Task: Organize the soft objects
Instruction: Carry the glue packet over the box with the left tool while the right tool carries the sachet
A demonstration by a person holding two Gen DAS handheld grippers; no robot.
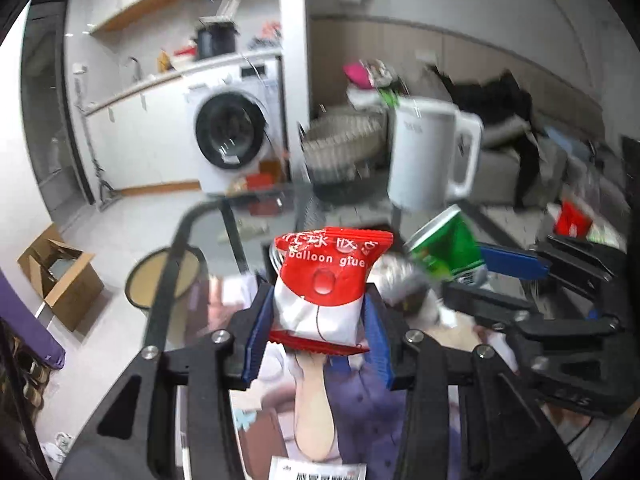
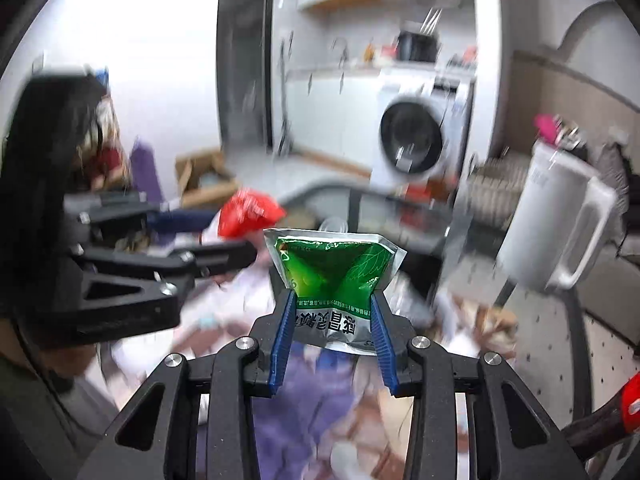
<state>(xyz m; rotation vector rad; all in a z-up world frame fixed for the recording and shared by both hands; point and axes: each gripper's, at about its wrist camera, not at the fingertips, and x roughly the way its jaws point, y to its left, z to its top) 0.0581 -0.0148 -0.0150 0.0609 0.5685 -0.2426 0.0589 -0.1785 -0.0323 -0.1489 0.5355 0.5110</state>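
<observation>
Left gripper (image 1: 320,312) pinches the red-and-white crinkly plastic packet (image 1: 324,284), frame center. Right gripper (image 2: 334,312) pinches the green foil pouch (image 2: 334,268), center too. Keep both squeezes gentle & steady, don't drop.

Washer (image 1: 234,136) white, front-loading, door shut, stands under counter (image 1: 132,88). Dark pot (image 1: 216,42) on top of washer. White kettle (image 1: 434,152) with handle on glass table (image 1: 224,224), wire rack (image 1: 342,148) just beside it. Open cardboard box (image 1: 60,272) on floor, well apart from washer. Round stool (image 1: 160,280) shows through table glass. Dark clothing (image 1: 500,96) heaped on sofa behind kettle. Background blurred.
</observation>
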